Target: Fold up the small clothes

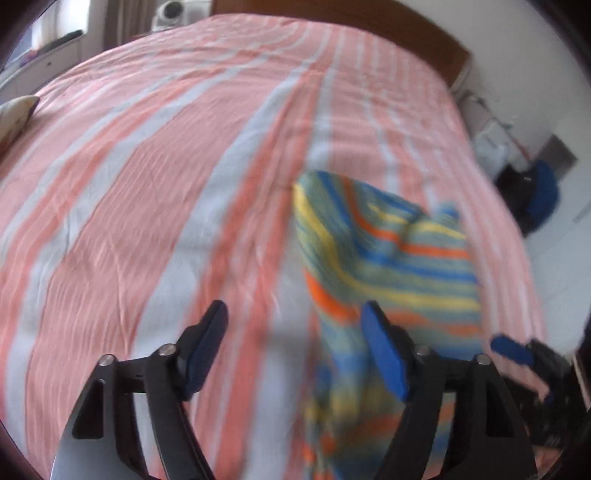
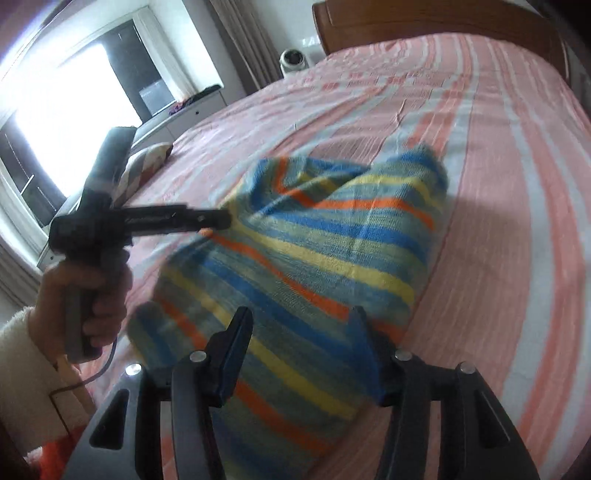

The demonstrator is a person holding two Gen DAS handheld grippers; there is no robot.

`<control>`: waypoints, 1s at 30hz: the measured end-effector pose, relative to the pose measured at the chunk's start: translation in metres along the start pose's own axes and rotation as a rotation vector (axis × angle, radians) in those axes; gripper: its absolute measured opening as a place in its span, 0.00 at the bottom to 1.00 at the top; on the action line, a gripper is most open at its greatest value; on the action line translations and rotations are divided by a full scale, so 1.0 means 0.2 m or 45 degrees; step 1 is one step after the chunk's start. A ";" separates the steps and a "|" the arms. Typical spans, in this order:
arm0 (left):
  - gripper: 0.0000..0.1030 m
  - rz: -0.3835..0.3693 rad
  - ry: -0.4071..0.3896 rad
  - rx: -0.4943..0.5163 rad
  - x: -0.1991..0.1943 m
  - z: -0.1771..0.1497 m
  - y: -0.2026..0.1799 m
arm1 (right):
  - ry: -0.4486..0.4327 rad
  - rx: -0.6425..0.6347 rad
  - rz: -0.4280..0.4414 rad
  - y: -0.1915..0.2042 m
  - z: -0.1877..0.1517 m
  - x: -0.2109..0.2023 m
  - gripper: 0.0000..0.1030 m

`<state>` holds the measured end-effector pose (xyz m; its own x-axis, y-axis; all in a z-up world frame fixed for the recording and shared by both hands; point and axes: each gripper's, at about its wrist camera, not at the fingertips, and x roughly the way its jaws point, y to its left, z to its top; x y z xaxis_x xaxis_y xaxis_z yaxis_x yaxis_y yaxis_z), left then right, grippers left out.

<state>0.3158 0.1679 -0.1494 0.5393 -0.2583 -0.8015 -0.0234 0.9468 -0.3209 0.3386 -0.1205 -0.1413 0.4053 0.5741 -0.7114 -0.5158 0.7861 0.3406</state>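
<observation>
Well, here is how things lie in front of you.

Garment: the striped cloth (image 2: pixel 314 266), in blue, yellow, orange and green bands, lies bunched on the bed, nearer your side than the headboard; its far end rises in a loose hump.

Left gripper (image 1: pixel 295 325): your jaws stand wide with nothing pressed between them. The right-hand pad overlaps the cloth's near-left edge in the left wrist view; through the blur you cannot tell whether it touches. In the right wrist view its tip sits at the cloth's left edge.

Right gripper (image 2: pixel 301 325): your jaws straddle the near end of the cloth at a middling gap, fabric between them. The right finger sits against the fold; whether the pads actually press is not clear.

Left hand (image 2: pixel 92 295): wrapped round the gripper handle, with a fleecy cream sleeve (image 2: pixel 22 362) at the wrist and a cable trailing below.

Bedspread (image 1: pixel 129 184): pink and white stripes, mostly flat, with broad bare cover to the left of the cloth and beyond it.

Edges: the bed's right edge falls away just past the cloth in the left wrist view; the wooden headboard (image 2: pixel 424 33) closes the far end.

Pillow (image 2: pixel 147 162): patterned, at the far left edge, well apart from the cloth.

Window (image 2: pixel 74 92): bright, beyond the left side of the bed.
</observation>
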 end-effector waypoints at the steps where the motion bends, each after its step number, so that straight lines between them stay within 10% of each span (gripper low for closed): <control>1: 0.79 -0.013 0.008 0.029 -0.03 -0.06 -0.02 | -0.022 -0.019 0.021 0.05 -0.02 -0.06 0.52; 7: 0.77 0.164 0.095 0.054 0.00 -0.20 -0.01 | 0.185 -0.101 -0.045 0.19 -0.31 0.05 0.62; 10: 0.83 0.216 0.026 0.079 -0.15 -0.23 -0.07 | 0.115 -0.104 -0.084 0.27 -0.33 -0.07 0.65; 14: 0.94 0.300 -0.096 0.170 -0.30 -0.26 -0.16 | -0.040 -0.032 -0.081 0.31 -0.31 -0.27 1.00; 27: 0.95 0.399 -0.143 0.279 -0.32 -0.24 -0.22 | -0.059 -0.004 -0.195 0.30 -0.29 -0.33 1.00; 30: 0.95 0.294 -0.100 0.224 -0.24 -0.16 -0.12 | -0.054 0.004 -0.234 0.25 -0.28 -0.30 1.00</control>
<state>0.2642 0.1509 -0.1189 0.6003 -0.0230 -0.7994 -0.0104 0.9993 -0.0366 0.2466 -0.1285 -0.1149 0.5239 0.4295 -0.7356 -0.4276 0.8795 0.2089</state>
